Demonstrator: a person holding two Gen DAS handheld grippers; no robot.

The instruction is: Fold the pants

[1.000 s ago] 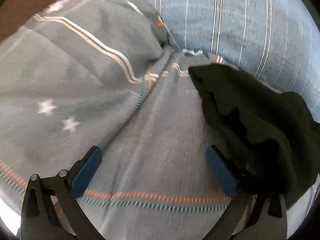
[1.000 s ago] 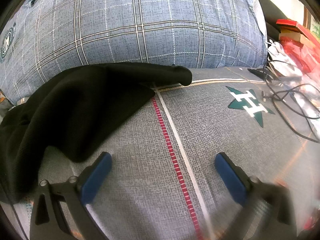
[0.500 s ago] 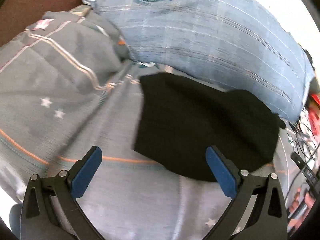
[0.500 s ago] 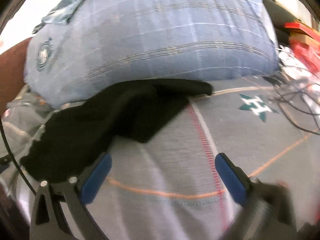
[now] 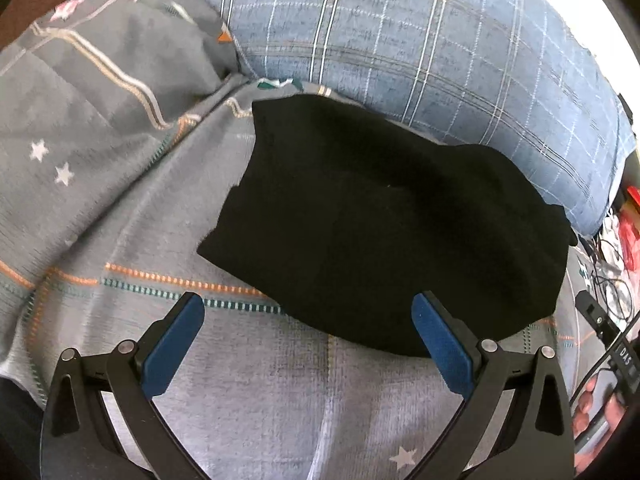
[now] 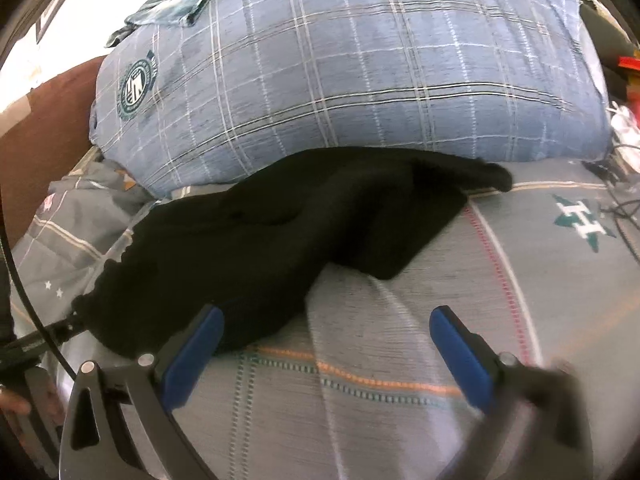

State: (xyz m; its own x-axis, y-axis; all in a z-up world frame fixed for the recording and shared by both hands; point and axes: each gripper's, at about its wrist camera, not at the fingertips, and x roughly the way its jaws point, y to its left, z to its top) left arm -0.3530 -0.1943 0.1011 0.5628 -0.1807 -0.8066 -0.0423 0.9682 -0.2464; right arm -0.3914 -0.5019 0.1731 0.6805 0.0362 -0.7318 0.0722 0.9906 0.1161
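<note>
The black pants (image 5: 384,220) lie folded in a compact bundle on the grey patterned bed sheet (image 5: 280,400), against the blue plaid pillow. They also show in the right wrist view (image 6: 280,236), with one corner sticking out to the right. My left gripper (image 5: 308,320) is open and empty, just in front of the bundle's near edge. My right gripper (image 6: 326,328) is open and empty, its left finger (image 6: 192,352) by the bundle's near edge.
A big blue plaid pillow (image 5: 420,40) lies behind the pants, and shows in the right wrist view (image 6: 352,72). A grey striped duvet (image 5: 80,100) is bunched at left. Cables and red items (image 5: 612,272) lie at the right. A brown headboard (image 6: 44,128) stands left.
Both grippers have pulled back and up from the pants. The left gripper's finger was by the cloth a second ago; the bundle now lies free and whole in view.
</note>
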